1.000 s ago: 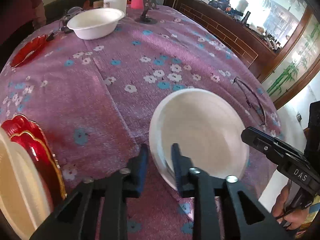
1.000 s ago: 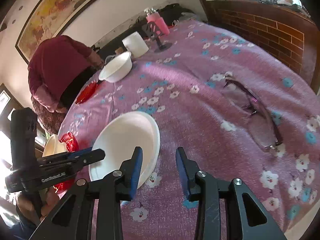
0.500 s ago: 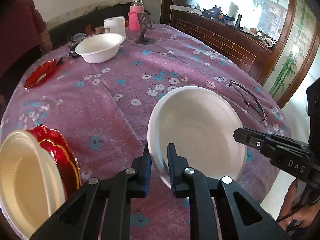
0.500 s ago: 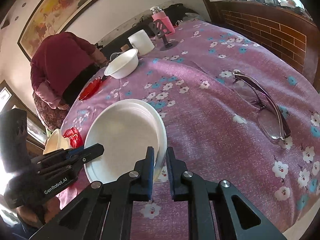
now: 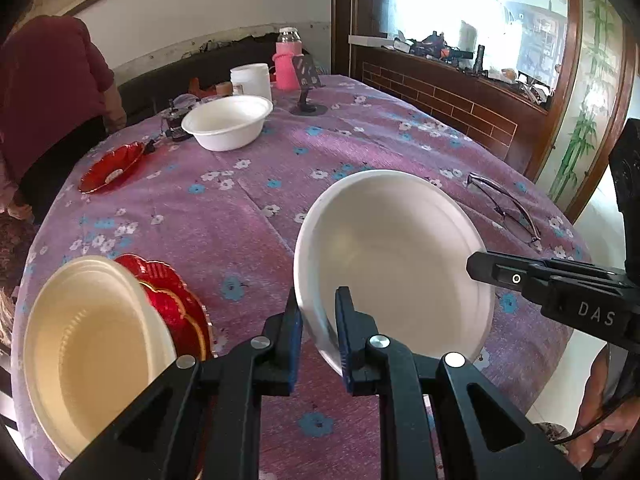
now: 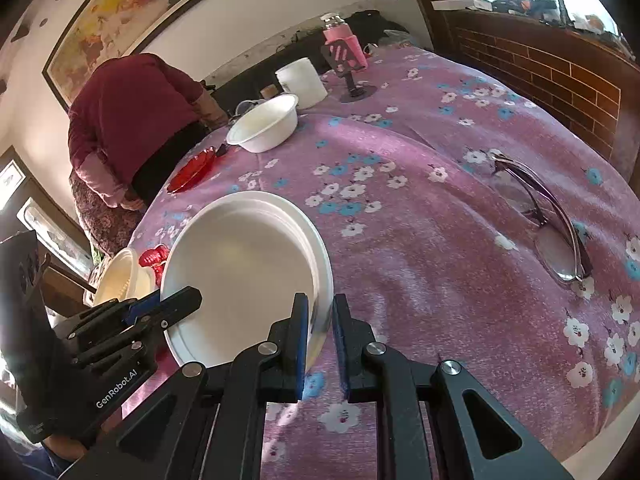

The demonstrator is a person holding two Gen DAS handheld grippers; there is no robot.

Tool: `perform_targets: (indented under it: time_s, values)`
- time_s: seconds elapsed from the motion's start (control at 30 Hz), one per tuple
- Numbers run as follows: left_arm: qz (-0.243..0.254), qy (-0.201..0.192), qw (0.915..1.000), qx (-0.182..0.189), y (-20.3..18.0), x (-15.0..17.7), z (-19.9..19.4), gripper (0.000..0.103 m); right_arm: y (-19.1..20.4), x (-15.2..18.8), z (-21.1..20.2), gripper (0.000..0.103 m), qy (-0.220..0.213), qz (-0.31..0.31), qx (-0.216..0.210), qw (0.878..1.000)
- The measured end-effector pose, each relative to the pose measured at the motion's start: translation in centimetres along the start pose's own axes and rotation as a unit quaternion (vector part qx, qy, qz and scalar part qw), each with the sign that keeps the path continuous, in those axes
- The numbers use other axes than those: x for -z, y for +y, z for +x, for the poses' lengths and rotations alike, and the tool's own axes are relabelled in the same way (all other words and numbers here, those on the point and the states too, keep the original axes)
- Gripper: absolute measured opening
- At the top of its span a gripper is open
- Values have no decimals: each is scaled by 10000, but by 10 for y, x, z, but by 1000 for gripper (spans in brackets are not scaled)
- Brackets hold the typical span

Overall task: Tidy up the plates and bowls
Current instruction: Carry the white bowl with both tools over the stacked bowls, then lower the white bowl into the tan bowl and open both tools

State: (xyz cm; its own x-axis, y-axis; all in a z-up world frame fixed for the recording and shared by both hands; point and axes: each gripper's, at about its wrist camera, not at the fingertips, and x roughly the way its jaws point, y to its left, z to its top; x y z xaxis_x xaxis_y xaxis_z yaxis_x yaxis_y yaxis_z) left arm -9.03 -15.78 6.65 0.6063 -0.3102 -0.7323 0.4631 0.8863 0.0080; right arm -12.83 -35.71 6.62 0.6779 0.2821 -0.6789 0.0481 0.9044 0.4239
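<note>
A white plate [image 5: 396, 256] is lifted off the purple flowered tablecloth and tilted. My left gripper [image 5: 318, 320] is shut on its near rim. My right gripper [image 6: 320, 324] is shut on the opposite rim of the same white plate [image 6: 244, 264]; its fingers [image 5: 500, 274] show at the plate's right edge in the left wrist view. A cream plate [image 5: 84, 348] lies over a red plate [image 5: 176, 304] at the left. A white bowl [image 5: 228, 120] and another red plate [image 5: 112, 164] sit at the far side.
Eyeglasses [image 5: 504, 208] lie on the cloth at the right. A white container [image 5: 252, 78], a pink bottle [image 5: 286, 60] and a phone stand [image 5: 306, 92] stand at the back. A person in a maroon top [image 6: 132, 120] stands at the far left edge.
Both grippers closed on the white plate's rim and lifted it from the table; the views rose and pulled back, with the plate now tilted.
</note>
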Motion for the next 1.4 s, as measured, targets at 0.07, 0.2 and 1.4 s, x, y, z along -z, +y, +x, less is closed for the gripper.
perform_targets:
  time_s: [0.07,0.2,1.4]
  values:
    - [-12,-59,10000,-27,3,0,-4,15,5,0,-1,13,-13,-45,-8,10000]
    - [-51,-165,9998,-43,9,0,-12,15,13,-2,-1,13,-28,-116,-32,9999]
    - [-851,-776,9933,-133,93,17,-62,15,110,-15,17,14,67,-978,-83,9951]
